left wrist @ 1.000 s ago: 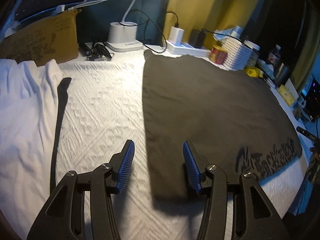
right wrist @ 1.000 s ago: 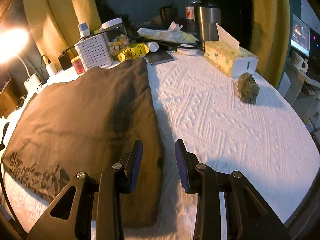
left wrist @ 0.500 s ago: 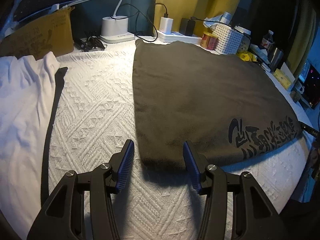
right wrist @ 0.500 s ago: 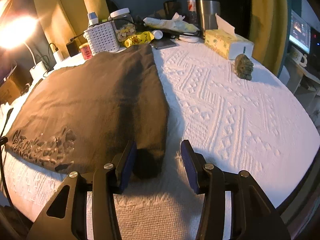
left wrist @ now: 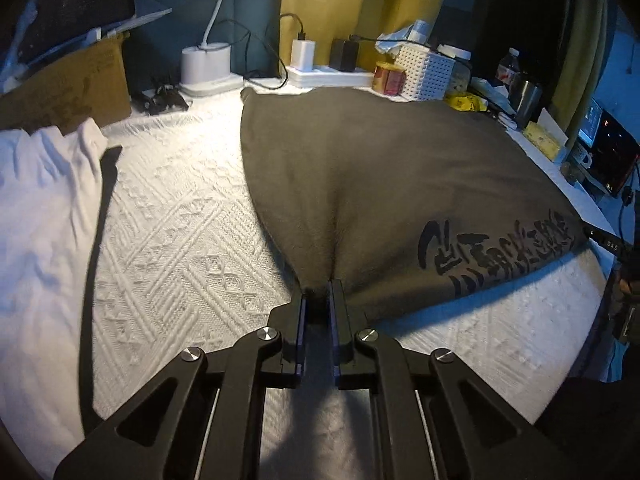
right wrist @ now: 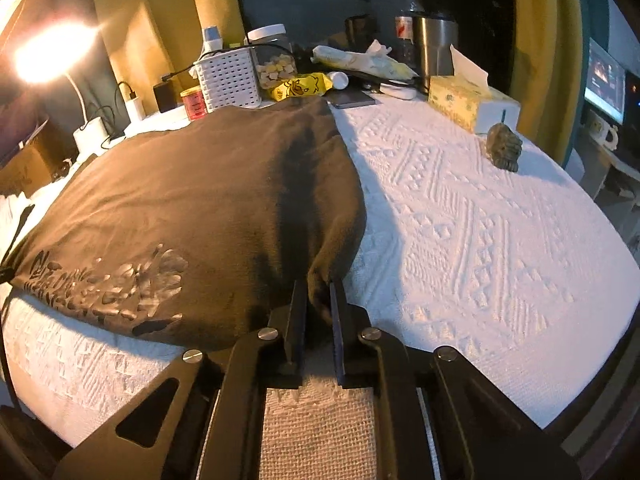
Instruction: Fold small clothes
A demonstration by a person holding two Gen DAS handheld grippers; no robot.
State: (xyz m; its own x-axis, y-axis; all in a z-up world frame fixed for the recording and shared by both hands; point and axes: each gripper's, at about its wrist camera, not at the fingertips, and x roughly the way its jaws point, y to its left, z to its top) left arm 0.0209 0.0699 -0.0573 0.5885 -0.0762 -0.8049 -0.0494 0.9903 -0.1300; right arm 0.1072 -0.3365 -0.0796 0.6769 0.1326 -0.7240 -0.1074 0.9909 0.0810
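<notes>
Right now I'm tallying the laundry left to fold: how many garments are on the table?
2. The dark printed garment lies spread mid-table, its near corners pinched by the left gripper and right gripper. The white garment lies at the table's left edge. Others may be out of frame.

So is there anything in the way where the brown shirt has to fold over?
Nothing visible on the brown shirt itself. Both tools, left and right, are closing on its near corners. The white basket and red tin sit just past its far edge.
</notes>
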